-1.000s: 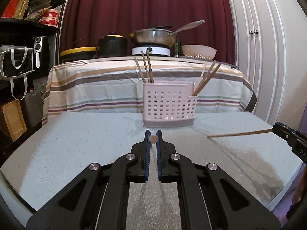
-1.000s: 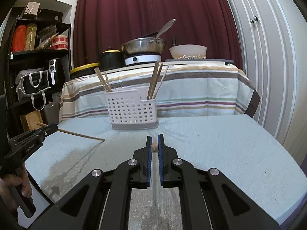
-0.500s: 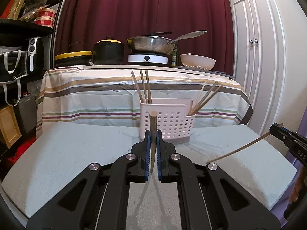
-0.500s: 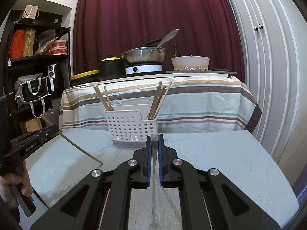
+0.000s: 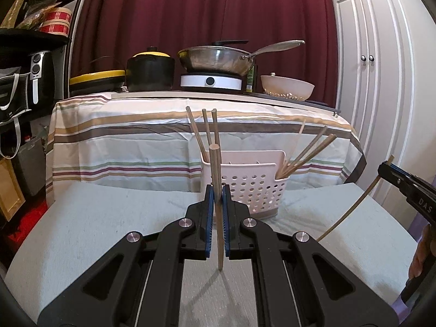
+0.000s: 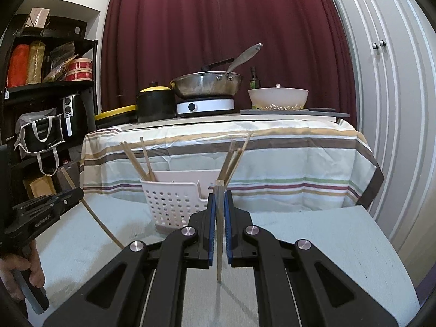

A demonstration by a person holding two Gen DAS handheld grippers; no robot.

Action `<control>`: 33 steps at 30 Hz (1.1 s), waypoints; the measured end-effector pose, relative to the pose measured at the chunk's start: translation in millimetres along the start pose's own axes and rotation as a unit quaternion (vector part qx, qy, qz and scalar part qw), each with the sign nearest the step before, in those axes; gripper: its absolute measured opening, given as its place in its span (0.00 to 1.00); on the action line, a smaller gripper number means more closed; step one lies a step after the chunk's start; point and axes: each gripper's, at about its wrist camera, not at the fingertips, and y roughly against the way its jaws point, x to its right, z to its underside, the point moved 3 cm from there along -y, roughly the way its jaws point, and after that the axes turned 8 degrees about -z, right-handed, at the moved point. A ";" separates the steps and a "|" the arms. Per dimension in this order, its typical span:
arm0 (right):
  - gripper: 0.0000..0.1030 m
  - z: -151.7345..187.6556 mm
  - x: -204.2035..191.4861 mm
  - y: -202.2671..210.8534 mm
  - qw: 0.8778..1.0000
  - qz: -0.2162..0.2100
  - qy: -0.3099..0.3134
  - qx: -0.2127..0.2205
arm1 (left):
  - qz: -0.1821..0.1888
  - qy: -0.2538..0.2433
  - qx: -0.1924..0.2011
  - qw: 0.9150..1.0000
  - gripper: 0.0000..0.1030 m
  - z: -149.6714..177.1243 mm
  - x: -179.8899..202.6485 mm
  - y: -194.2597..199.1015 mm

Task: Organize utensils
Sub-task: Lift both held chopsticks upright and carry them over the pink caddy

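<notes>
A white perforated utensil basket (image 5: pixel 253 188) stands on the grey table; it also shows in the right wrist view (image 6: pixel 174 201). Several wooden chopsticks lean in its left end (image 5: pixel 204 133) and its right end (image 5: pixel 308 150). My left gripper (image 5: pixel 217 209) is shut on a round wooden chopstick (image 5: pixel 216 190), held nearly upright just in front of the basket's left end. My right gripper (image 6: pixel 218 218) is shut on a thinner pale chopstick (image 6: pixel 218 231), held nearly upright before the basket's right end. Each gripper shows in the other's view, the right one (image 5: pixel 392 175) and the left one (image 6: pixel 68 199).
Behind the basket a striped-cloth table (image 5: pixel 136 136) carries a black pot (image 5: pixel 150 72), a steel pan on a hotplate (image 5: pixel 218 61) and a white bowl (image 5: pixel 286 87). A black shelf (image 6: pixel 41 95) stands at the left, white cupboard doors (image 5: pixel 376 95) at the right.
Both grippers have tilted up so the chopsticks went from pointing forward to nearly upright, and both have moved closer to the basket.
</notes>
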 end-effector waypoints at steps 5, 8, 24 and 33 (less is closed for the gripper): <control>0.07 -6.8 -1.2 -10.3 1.000 -0.004 0.001 0.001 | -0.001 -0.003 0.000 1.000 0.07 -4.3 -1.0 -7.0; 0.07 -8.7 -3.2 -13.7 1.000 -0.006 0.003 0.000 | 0.000 -0.004 0.000 1.000 0.07 -6.0 -1.8 -9.1; 0.07 -21.6 -4.8 -11.9 1.000 -0.018 -0.002 0.008 | 0.020 -0.010 0.020 1.000 0.06 -31.3 3.8 2.6; 0.07 -45.9 -12.4 -0.3 0.999 -0.035 0.006 0.038 | 0.043 -0.011 0.053 0.998 0.06 -65.6 10.2 17.2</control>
